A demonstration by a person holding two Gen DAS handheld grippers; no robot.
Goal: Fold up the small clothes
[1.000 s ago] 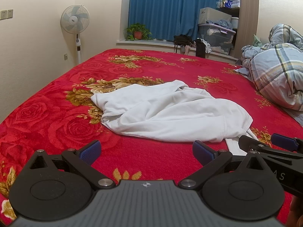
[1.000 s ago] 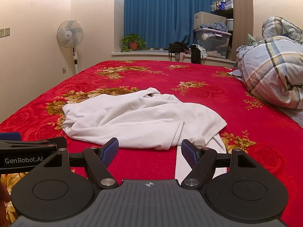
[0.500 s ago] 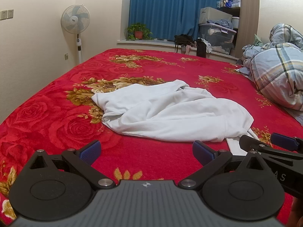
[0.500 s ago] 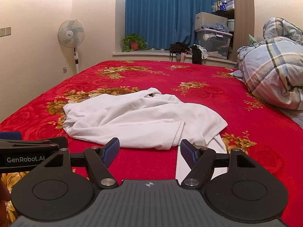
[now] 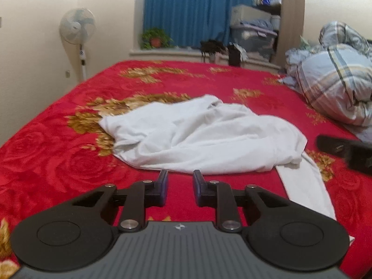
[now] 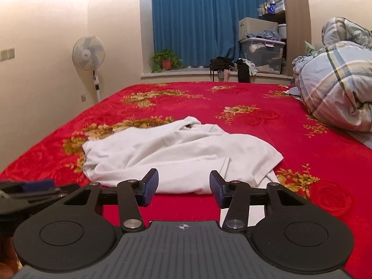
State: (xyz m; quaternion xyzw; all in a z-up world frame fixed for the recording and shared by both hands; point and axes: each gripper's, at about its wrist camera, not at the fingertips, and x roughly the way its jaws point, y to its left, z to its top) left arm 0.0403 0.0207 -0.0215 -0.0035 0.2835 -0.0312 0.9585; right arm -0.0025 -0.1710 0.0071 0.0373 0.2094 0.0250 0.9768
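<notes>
White garment (image 5: 202, 137): soft knit cloth, crumpled in a low rumpled heap with rounded folds, one flat strip trailing toward 5 o'clock; lies mid-bed on the bedspread (image 5: 46, 153) (plush red, gold rose pattern). Left tongs (image 5: 179, 187): black arms, blue pads, closing, nothing between them, tips just short of the garment's near hem. Right tongs (image 6: 183, 189): same build, closing, wider gap, empty. Plaid quilt (image 6: 337, 88): puffy bundle at 2 o'clock.

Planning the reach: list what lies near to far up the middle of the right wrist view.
Right gripper, its jaws closing with nothing between them → crumpled white cotton garment → red floral bedspread → windowsill → blue pleated curtain.
</notes>
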